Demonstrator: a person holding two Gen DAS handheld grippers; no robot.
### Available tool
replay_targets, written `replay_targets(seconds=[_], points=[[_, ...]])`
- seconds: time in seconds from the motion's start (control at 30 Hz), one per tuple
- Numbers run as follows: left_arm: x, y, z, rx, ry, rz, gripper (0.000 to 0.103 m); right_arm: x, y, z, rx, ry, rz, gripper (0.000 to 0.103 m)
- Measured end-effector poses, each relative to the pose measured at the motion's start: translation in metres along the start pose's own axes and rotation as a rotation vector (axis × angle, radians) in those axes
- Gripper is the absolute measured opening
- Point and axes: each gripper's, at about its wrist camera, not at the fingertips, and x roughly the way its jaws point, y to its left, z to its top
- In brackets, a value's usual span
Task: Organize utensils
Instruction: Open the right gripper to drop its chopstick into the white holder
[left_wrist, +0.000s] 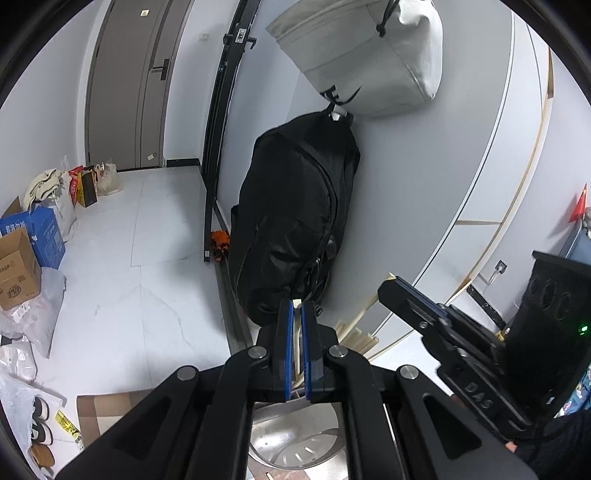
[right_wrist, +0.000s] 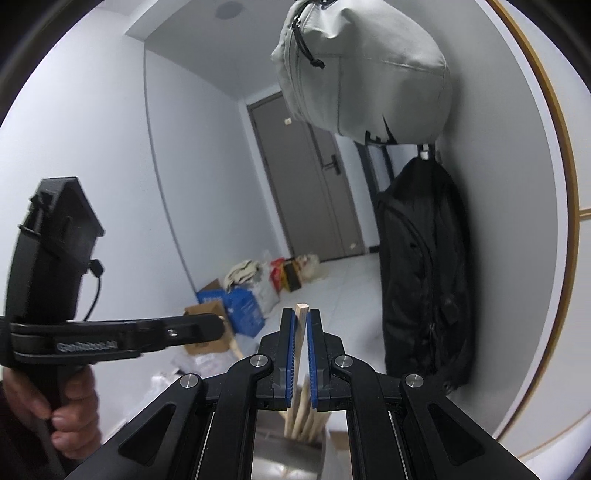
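The right hand-held gripper (right_wrist: 300, 325) was clamped on a pale wooden chopstick (right_wrist: 300, 334), directly above the shiny steel utensil holder (right_wrist: 286, 456). Lowered off-line, I judged, the stick could catch the holder's rim or jam against the other wooden chopsticks (right_wrist: 308, 415) standing inside it. Above that holder too, the left hand-held gripper (left_wrist: 297, 314) pinched another pale stick.

Even, cool indoor light, with soft shadows. Fisheye bending curves the walls, and the corners go black. The left hand-held gripper (right_wrist: 218, 325) is motion-blurred in the right wrist view.
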Motion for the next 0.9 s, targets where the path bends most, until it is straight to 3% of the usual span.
replay_targets(seconds=[0.27, 0.57, 0.83, 0.9], points=[[0.009, -0.003, -0.011, -0.002, 0.031, 0.019, 0.0, -0.001, -0.006, -0.006, 0.027, 0.088, 0.048, 0.005], [0.008, -0.002, -0.015, -0.017, 0.037, 0.017, 0.0, 0.003, -0.02, -0.017, 0.084, 0.173, 0.045, 0.005], [0.003, -0.008, -0.014, -0.016, 0.058, -0.033, 0.001, -0.017, -0.026, -0.013, 0.131, 0.152, 0.067, 0.009], [0.001, -0.014, -0.013, -0.003, 0.062, -0.023, 0.002, -0.023, -0.025, -0.011, 0.134, 0.143, 0.065, 0.023]])
